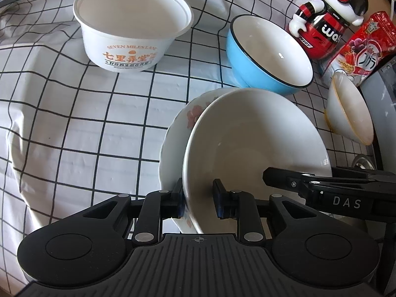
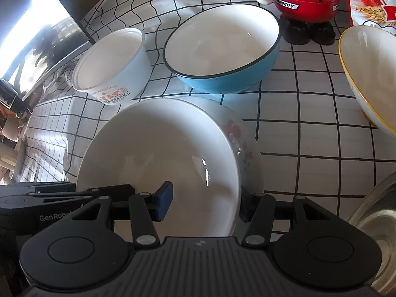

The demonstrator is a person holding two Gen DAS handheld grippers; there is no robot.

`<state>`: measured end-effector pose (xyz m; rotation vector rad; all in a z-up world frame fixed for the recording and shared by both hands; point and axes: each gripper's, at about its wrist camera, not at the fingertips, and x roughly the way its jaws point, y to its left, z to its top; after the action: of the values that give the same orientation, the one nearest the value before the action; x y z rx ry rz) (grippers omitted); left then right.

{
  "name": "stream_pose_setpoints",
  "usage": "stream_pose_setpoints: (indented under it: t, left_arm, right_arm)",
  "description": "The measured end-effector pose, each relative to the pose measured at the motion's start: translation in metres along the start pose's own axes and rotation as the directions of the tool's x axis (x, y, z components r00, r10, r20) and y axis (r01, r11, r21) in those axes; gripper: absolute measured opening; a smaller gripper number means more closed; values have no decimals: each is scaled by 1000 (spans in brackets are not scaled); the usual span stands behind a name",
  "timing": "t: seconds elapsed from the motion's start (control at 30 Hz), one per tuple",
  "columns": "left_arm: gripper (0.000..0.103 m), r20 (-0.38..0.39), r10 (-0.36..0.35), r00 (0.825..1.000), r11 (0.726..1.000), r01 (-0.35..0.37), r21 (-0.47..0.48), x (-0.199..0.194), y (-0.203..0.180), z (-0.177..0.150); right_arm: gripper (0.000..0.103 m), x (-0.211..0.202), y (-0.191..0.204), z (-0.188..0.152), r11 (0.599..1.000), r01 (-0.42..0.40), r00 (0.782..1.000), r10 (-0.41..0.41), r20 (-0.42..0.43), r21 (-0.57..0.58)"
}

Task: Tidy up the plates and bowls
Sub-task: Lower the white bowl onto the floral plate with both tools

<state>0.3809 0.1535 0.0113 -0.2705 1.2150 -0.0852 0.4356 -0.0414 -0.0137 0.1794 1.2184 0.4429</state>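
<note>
A plain white bowl [image 1: 247,136] [image 2: 160,148] sits tilted on a floral plate [image 1: 190,113] [image 2: 245,143] on the checked cloth. My left gripper [image 1: 198,193] straddles the bowl's left rim, one pad outside against the wall and one inside, shut on it. My right gripper [image 2: 205,195] straddles the opposite rim. Its inner pad [image 2: 164,200] stands well clear of the wall, and its outer finger is partly hidden behind the rim, so it is open. A blue bowl [image 1: 247,71] [image 2: 222,81] and a white takeaway tub [image 1: 128,49] [image 2: 116,81] stand behind.
A small yellow-rimmed bowl [image 1: 346,113] [image 2: 366,74] lies at the right. A red and white toy robot [image 1: 326,24] and a red cereal bag [image 1: 363,49] stand at the back right. A shiny metal bowl [image 2: 376,222] sits near the right gripper. The table edge runs along the left.
</note>
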Motion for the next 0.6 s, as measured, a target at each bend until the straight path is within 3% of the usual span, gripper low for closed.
stream_pose_setpoints:
  t: [0.2,0.6]
  left_arm:
    - [24,-10,-38,999,999,38,-25,-4,9,3]
    - [24,6,-31,999,999,31,-35,-3,9,4]
  right_arm:
    - [53,-1,0,0,1000,2,1000,-2,-2,-8]
    - [54,1,1,4,1000,16,1000,-16,13,-24]
